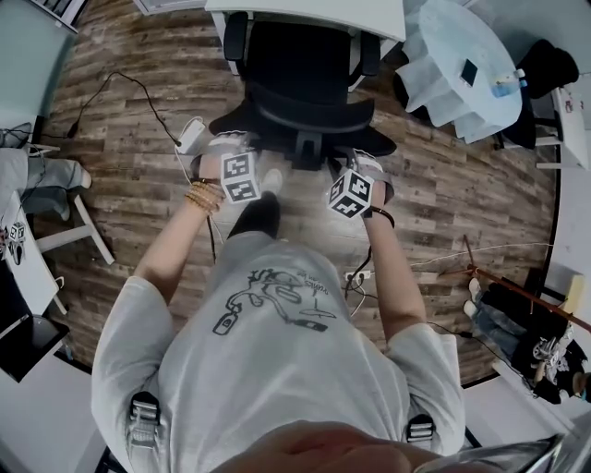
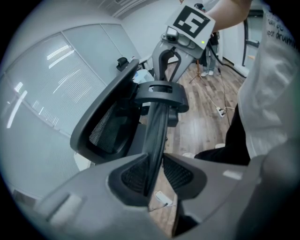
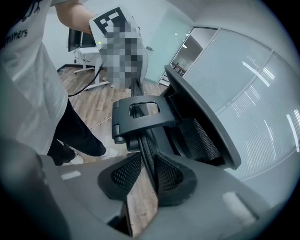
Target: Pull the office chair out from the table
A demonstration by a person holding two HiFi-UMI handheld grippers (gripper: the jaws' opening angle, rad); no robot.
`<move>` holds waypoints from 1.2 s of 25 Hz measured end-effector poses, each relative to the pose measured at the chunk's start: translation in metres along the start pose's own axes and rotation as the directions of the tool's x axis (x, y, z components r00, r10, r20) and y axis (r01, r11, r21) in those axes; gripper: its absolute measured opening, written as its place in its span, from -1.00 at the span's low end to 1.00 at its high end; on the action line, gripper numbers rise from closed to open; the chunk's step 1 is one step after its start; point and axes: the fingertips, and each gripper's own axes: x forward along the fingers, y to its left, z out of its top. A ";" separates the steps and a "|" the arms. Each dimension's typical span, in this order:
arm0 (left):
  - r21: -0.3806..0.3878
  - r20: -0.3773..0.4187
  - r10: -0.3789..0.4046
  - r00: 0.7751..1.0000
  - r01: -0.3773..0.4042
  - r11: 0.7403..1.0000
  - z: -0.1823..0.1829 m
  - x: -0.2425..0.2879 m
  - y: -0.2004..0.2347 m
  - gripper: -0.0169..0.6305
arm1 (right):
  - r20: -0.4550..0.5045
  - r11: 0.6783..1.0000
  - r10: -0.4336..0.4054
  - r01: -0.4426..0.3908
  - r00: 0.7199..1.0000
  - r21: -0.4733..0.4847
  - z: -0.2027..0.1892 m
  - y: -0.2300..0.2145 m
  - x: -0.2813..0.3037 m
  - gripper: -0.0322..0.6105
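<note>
The black office chair (image 1: 297,65) stands with its seat partly under the white table (image 1: 305,11), its mesh backrest (image 1: 305,125) towards me. My left gripper (image 1: 233,146) is shut on the left part of the backrest's top rim, and my right gripper (image 1: 363,162) is shut on the right part. In the left gripper view the thin rim (image 2: 154,140) runs between the pads (image 2: 136,174) of the left gripper (image 2: 157,176). In the right gripper view the rim (image 3: 146,154) is pinched by the right gripper (image 3: 149,177), pressed against one pad (image 3: 171,179).
A round table under a pale cover (image 1: 462,65) stands at the upper right. Cables (image 1: 129,88) and a power strip (image 1: 191,135) lie on the wooden floor at the left. Another person's legs (image 1: 51,175) are at the far left, a stand (image 1: 517,288) at the right.
</note>
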 end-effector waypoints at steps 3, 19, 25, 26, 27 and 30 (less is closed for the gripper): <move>-0.002 -0.005 0.001 1.000 -0.001 1.000 -0.001 -0.011 -0.021 -0.64 | 0.008 1.000 -0.007 0.007 1.000 0.002 0.000 0.021 -0.014 -0.58; -0.014 -0.040 0.007 0.999 -0.007 1.000 0.002 -0.061 -0.123 -0.64 | 0.011 1.000 0.002 -0.002 1.000 0.007 -0.010 0.120 -0.075 -0.59; -0.019 -0.044 0.009 0.999 -0.010 1.000 -0.002 -0.075 -0.149 -0.63 | 0.010 1.000 0.013 -0.013 1.000 0.002 -0.007 0.149 -0.089 -0.59; -0.019 -0.045 0.009 0.999 -0.010 1.000 -0.003 -0.077 -0.152 -0.63 | 0.011 1.000 0.015 -0.015 1.000 0.000 -0.006 0.152 -0.091 -0.59; -0.019 -0.045 0.008 0.999 -0.009 1.000 -0.005 -0.079 -0.154 -0.63 | 0.013 1.000 0.017 -0.017 1.000 -0.001 -0.005 0.156 -0.093 -0.59; -0.018 -0.042 0.009 0.999 -0.009 1.000 -0.008 -0.083 -0.160 -0.63 | 0.019 1.000 0.015 -0.015 1.000 0.003 -0.001 0.164 -0.096 -0.59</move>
